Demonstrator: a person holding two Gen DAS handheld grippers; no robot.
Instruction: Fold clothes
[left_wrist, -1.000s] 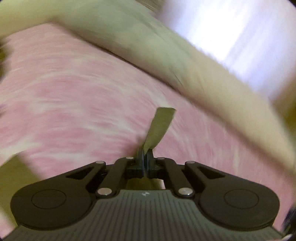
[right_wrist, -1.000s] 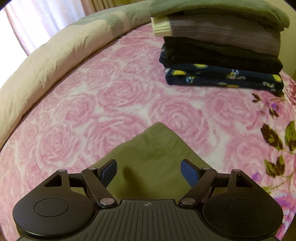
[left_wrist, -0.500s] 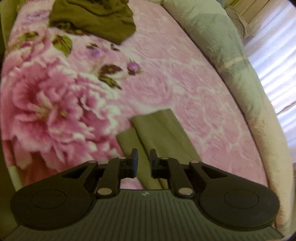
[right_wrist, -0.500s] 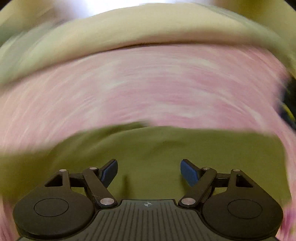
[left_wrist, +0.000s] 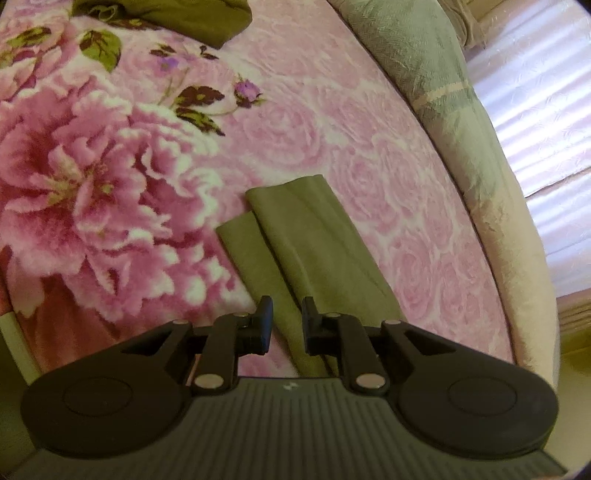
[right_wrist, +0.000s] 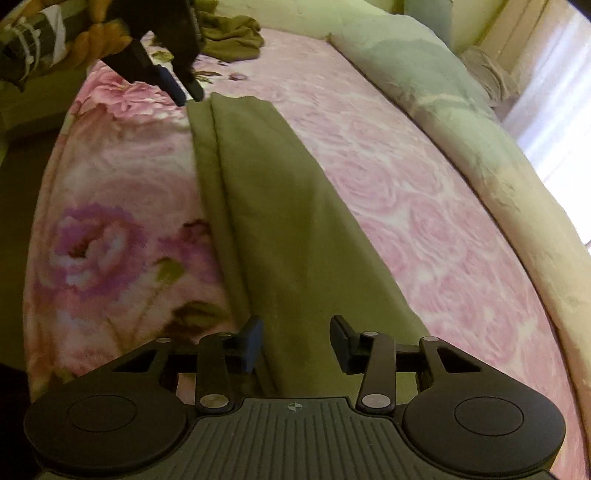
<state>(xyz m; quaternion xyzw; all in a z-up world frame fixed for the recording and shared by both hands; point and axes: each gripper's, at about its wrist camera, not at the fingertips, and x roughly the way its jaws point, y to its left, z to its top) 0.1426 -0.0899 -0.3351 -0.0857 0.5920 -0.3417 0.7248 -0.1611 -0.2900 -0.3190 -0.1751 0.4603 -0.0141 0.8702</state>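
Note:
An olive-green garment (right_wrist: 273, 206) lies folded into a long strip on the pink floral blanket (right_wrist: 406, 206). In the left wrist view its far end (left_wrist: 295, 236) shows two layers. My left gripper (left_wrist: 284, 314) is open by a small gap, just above the strip's near end, holding nothing. It also shows in the right wrist view (right_wrist: 186, 90) at the strip's far end. My right gripper (right_wrist: 295, 332) is open wide, with the strip's other end lying between its fingers.
A crumpled olive garment (left_wrist: 177, 14) lies at the far end of the bed, also in the right wrist view (right_wrist: 232, 37). A rolled grey-green and cream quilt (right_wrist: 461, 118) runs along the right side. The bed edge (right_wrist: 40, 206) drops off at left.
My left gripper let go of the olive cloth and opened slightly. Both grippers swung round; the garment now lies flat as a long strip between them.

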